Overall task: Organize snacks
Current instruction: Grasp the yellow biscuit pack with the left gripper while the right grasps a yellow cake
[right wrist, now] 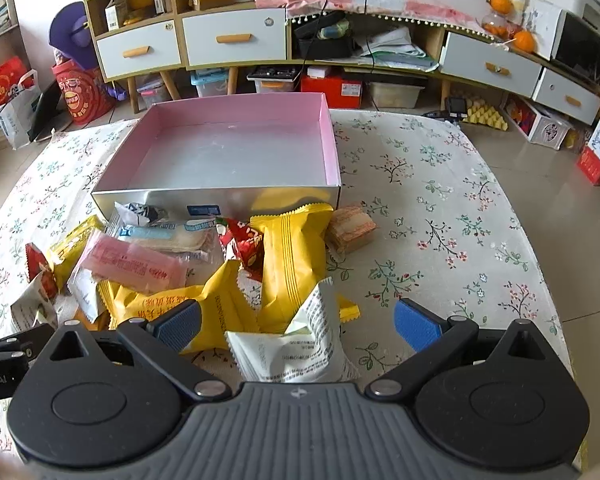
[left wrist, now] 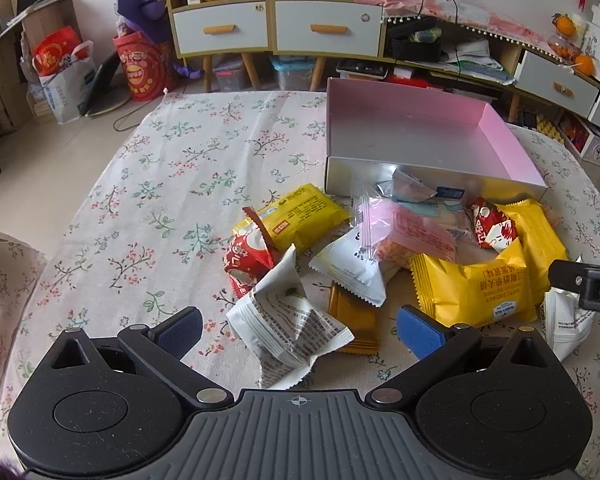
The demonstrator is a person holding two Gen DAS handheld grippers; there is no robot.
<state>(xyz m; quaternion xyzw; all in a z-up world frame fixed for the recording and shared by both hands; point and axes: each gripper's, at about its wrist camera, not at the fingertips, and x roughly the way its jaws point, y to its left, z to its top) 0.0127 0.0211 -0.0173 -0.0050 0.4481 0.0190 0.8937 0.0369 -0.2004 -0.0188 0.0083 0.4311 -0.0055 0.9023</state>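
Observation:
A pile of wrapped snacks lies on the floral tablecloth in front of an open, empty pink box (left wrist: 496,136) (right wrist: 328,140). My left gripper (left wrist: 300,330) is open, its fingers either side of a white snack packet (left wrist: 290,320). My right gripper (right wrist: 298,326) is open around another white packet (right wrist: 300,348). Yellow packets (left wrist: 476,284) (right wrist: 292,256), a pink packet (left wrist: 408,232) (right wrist: 132,264), red packets (left wrist: 248,256) (right wrist: 244,244), an orange-brown packet (left wrist: 354,320) and a wafer packet (right wrist: 350,226) lie about. The right gripper's body (left wrist: 588,284) shows at the left wrist view's right edge.
Bare floral tablecloth (left wrist: 160,184) (right wrist: 452,216) stretches left and right of the pile. Beyond the table stand white-drawer cabinets (left wrist: 276,24) (right wrist: 188,40), a red bucket (left wrist: 144,64) and bags on the floor.

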